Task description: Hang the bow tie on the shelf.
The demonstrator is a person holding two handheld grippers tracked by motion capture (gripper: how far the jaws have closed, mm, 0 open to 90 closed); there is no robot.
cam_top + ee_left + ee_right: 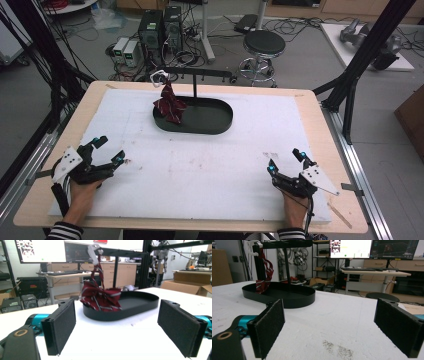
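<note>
The red striped tie (170, 104) hangs from a pale clip (159, 76) fixed at the left end of the stand's black crossbar (200, 74). Its lower folds rest bunched inside the left end of the black oval tray (215, 122) that forms the stand's base. In the left gripper view the tie (100, 298) drapes from the clip (94, 251) and spills onto the tray's near rim; the hanging point keeps the upper part taut while the surplus length collects below. The single upright post (194, 90) rises from the tray's middle, so the tie hangs clear of it.

The stand sits at the far centre of the white foam mat (210, 170), which covers the wooden table (310, 100).

The left gripper (111, 150) lies low at the near-left of the mat, held in the person's left hand (80, 195), aimed at the tie but well apart from it. Its jaws stand wide apart with nothing between the pads (60, 327). The right gripper (285, 161) rests at the near-right, likewise spread wide and empty, its pads (268, 328) framing bare mat.

Judgement: both tools stand parked in a neutral ready position, and the tie counts as hung, with no contact at present
</note>
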